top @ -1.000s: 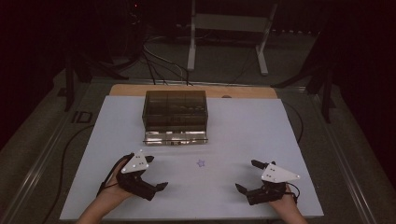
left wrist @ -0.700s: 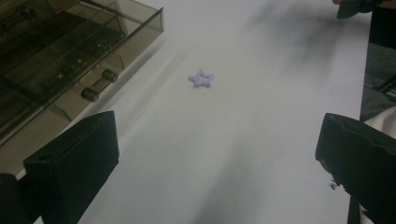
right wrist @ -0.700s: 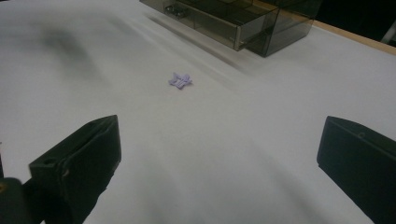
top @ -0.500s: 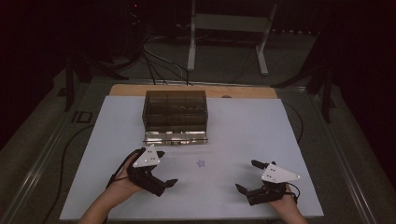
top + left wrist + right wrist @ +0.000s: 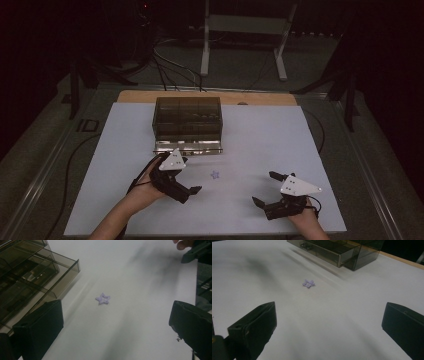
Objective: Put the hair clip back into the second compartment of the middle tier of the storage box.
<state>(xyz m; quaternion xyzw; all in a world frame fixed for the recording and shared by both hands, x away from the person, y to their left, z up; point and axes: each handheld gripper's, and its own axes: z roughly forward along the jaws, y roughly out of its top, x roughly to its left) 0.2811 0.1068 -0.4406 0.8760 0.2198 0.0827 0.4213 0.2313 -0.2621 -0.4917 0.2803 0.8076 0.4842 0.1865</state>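
A small purple star (image 5: 215, 175) lies flat on the white table sheet (image 5: 260, 135), in front of a smoky clear drawer box (image 5: 187, 117) whose bottom drawer (image 5: 187, 146) is pulled out. My left gripper (image 5: 190, 176) is open just left of the star, jaws pointing at it. In the left gripper view the star (image 5: 103, 299) lies ahead between the wide-apart jaws of the left gripper (image 5: 115, 327), with the box (image 5: 25, 277) at left. My right gripper (image 5: 263, 188) rests open at the front right. The right gripper view shows the star (image 5: 308, 283) well ahead of the right gripper (image 5: 328, 327).
The box's open drawer (image 5: 322, 251) holds small metal parts. A wooden table edge (image 5: 260, 98) runs behind the sheet. Cables (image 5: 170, 60) and a stand (image 5: 240, 30) sit on the floor beyond. The right hand's gripper (image 5: 195, 251) shows at the top right of the left gripper view.
My left gripper has moved forward and to the right, closer to the star and the box's drawer. The right gripper has stayed put.
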